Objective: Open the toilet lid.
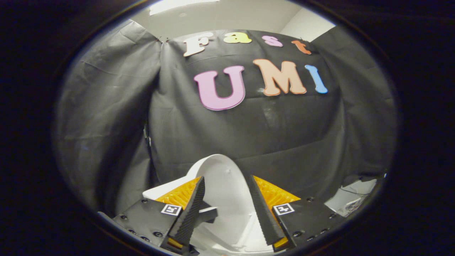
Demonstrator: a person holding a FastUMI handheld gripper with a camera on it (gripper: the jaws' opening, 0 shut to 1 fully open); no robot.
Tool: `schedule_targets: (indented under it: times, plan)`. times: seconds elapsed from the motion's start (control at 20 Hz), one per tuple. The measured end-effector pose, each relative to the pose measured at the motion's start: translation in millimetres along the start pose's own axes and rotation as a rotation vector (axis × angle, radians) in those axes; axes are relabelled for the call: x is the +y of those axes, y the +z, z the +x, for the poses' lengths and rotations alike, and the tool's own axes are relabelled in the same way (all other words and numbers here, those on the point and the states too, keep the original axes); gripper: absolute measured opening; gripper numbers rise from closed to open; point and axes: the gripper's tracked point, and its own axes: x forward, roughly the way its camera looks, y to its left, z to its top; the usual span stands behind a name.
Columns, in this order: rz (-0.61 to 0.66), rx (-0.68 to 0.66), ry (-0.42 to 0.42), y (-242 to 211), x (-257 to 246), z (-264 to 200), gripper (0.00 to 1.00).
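The white toilet lid (pixel 224 202) stands raised in front of me, its rounded edge uppermost against the black cloth wall. Its broad face is turned toward me and shows in the gap between the two fingers. My gripper (pixel 225 177) is open, with the fingers spread wide apart. Their tips reach up to just below the lid's rounded edge. Neither finger visibly presses on the lid. The lower part of the lid and the bowl are hidden behind the gripper's body.
A white flat part of the toilet (pixel 153 193) pokes out beyond the left finger. A crumpled white sheet (pixel 352 199) lies low at the right. Black cloth (pixel 291 142) closes the space behind and on both sides.
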Motion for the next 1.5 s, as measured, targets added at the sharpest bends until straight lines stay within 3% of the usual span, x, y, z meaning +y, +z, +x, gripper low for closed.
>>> schedule_targets:
  times: [0.2,0.55,0.7,0.9,1.05,1.3,1.5]
  plan:
    - [0.001,0.005,-0.059,15.3,-66.0,-9.3,0.82]
    - [-0.047,0.008,-0.166,32.8,-179.7,-34.2,0.74]
    - [-0.042,0.0,-0.143,38.6,-210.3,-40.4,0.74]
    - [-0.036,0.012,-0.151,37.2,-249.5,-39.9,0.64]
    - [-0.011,0.026,-0.046,30.2,-250.9,-39.0,0.63]
    - [0.037,0.055,-0.021,7.3,-287.1,-40.7,0.62]
    - [-0.055,0.105,0.017,-11.0,-306.9,-60.5,0.62]
